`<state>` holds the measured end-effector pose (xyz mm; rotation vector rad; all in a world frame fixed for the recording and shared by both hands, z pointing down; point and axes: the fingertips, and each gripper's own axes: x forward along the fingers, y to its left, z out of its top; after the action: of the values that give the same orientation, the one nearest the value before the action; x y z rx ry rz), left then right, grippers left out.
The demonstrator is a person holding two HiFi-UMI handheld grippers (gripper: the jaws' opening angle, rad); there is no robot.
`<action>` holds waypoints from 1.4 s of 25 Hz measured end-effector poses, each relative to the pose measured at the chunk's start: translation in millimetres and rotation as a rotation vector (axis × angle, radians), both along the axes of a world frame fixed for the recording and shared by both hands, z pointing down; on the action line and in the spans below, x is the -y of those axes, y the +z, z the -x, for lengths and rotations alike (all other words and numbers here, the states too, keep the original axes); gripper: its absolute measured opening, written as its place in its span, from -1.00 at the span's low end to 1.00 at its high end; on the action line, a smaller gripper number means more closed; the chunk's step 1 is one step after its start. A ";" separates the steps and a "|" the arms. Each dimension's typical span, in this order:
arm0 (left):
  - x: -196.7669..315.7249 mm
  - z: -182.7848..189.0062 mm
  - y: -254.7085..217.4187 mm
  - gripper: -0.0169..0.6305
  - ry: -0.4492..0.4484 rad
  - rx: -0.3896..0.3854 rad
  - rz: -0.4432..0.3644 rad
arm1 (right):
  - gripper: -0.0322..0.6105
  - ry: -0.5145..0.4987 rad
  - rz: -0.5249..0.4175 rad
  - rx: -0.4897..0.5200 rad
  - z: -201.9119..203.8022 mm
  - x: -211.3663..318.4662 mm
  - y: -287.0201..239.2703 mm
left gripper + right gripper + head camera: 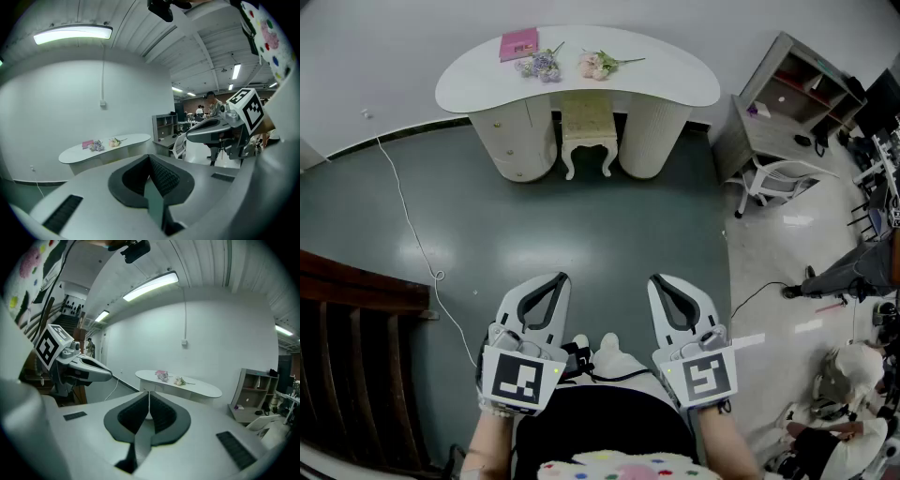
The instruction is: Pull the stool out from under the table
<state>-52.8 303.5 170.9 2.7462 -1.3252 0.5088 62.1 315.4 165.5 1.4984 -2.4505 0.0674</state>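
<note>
A cream stool with carved white legs stands tucked under the middle of a white kidney-shaped table against the far wall. Both grippers are held close to the body, well short of the stool. My left gripper is shut with nothing in it, and so is my right gripper. In the left gripper view the shut jaws point toward the table, with the right gripper alongside. In the right gripper view the shut jaws face the table.
On the table lie a pink book and two small flower bunches. A white cable runs across the grey floor at left. A dark wooden railing is at lower left. A grey shelf desk and white chair stand at right.
</note>
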 end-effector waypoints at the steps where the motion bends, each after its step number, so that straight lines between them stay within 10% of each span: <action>1: -0.8 0.0 1.1 -0.90 0.000 0.004 -0.001 | -0.79 -0.003 0.000 -0.004 -0.1 -1.0 1.6; 35: -2.2 -10.3 0.7 -0.90 -0.137 -0.045 0.041 | -0.79 -0.030 0.011 0.037 -28.6 3.7 11.1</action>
<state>-42.5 305.7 171.6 2.5951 -1.4616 0.4565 90.6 311.7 176.6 1.4680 -2.4966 0.1038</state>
